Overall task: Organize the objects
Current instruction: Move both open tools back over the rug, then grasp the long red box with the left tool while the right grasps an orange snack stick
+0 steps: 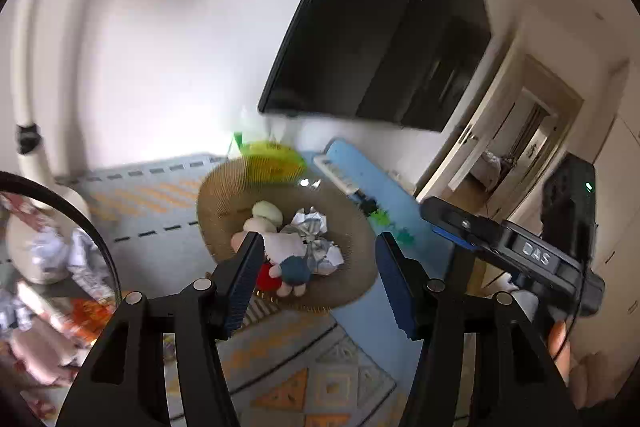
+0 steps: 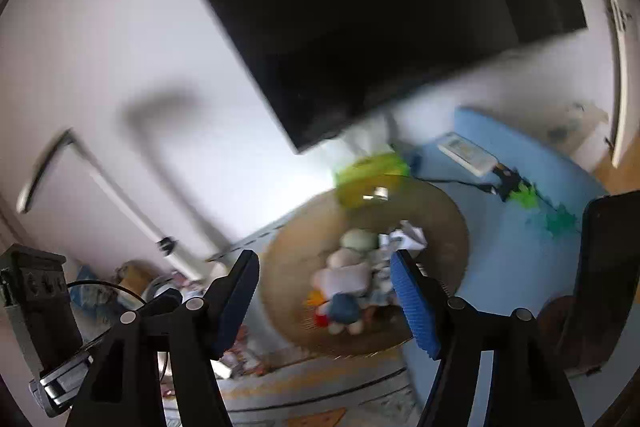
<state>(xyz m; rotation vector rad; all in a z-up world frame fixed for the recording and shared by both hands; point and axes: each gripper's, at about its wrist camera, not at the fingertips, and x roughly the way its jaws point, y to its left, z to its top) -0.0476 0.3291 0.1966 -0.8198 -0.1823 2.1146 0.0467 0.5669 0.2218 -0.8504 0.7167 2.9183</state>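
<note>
Above the woven basket [image 1: 224,187] both grippers hang with nothing between their jaws; the left gripper [image 1: 318,263] stands released, the right gripper [image 2: 324,291] likewise spread apart. Inside the basket lie 1 plush doll [image 1: 280,247], crumpled paper [image 1: 316,231] just beside it, and a yellow-green item [image 1: 272,159] at the basket's far rim; gathering loose things there looks like the point of the tidying. Left of the basket, near a round mirror [image 1: 108,251], more clutter [image 1: 52,259] waits on the patterned floor mat [image 1: 304,379]; it probably goes in next.
</note>
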